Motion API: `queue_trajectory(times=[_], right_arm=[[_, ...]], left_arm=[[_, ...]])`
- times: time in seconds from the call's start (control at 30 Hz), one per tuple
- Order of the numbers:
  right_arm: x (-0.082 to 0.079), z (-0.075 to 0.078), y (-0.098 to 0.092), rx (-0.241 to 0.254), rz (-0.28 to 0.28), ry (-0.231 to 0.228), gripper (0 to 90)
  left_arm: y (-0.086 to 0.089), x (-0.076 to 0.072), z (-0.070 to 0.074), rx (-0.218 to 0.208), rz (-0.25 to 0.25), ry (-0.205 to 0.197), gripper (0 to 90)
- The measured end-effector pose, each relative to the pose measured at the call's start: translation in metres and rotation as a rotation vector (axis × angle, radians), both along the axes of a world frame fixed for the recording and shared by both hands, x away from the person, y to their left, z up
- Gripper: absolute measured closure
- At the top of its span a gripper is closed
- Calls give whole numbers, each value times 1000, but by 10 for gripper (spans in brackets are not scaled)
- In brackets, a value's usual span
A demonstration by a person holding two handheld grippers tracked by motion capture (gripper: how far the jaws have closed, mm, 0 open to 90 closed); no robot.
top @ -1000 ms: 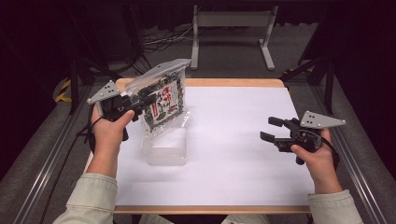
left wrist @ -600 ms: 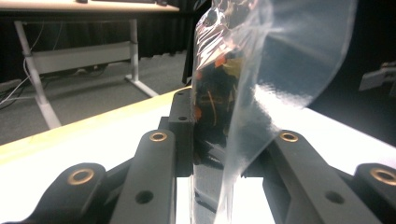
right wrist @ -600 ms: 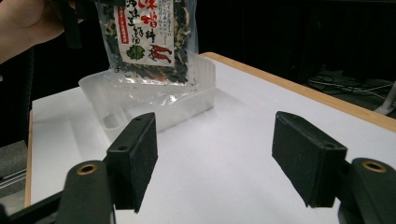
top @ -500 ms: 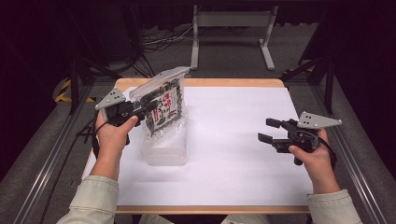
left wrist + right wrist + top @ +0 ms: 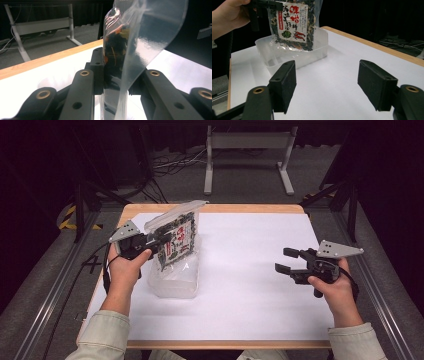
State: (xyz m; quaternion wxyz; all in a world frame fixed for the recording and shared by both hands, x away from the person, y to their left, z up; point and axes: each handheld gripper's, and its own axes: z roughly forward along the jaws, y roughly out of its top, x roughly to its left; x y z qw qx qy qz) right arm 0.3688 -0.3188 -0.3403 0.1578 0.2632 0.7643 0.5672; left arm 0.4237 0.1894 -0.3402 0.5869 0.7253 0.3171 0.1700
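Two grippers work over the white surface (image 5: pixel 250 295); nearest the person at the right, the right gripper (image 5: pixel 289 260) hovers with its fingers (image 5: pixel 285 85) spread wide apart, gripping nothing; farther off at the left, the left gripper (image 5: pixel 161 240) has its fingers clamped on a clear snack packet (image 5: pixel 176 240), held upright with its bottom edge inside a translucent plastic tub (image 5: pixel 175 279) resting on the surface.
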Motion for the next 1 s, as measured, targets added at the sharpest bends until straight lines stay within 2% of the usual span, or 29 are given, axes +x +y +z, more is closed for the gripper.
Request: queue_trajectory(times=[0.07, 0.13, 0.67, 1.0], right_arm=[[0, 0, 0, 0, 1, 0, 323], [0, 0, 0, 0, 1, 1, 323], [0, -4, 2, -15, -7, 19, 321], [0, -5, 2, -21, -10, 25, 321]], left_arm=[[0, 0, -3, -2, -1, -2, 721], [-2, 1, -7, 14, 2, 3, 720], [14, -8, -22, -23, 11, 13, 719], [16, -11, -26, -37, 15, 15, 719]])
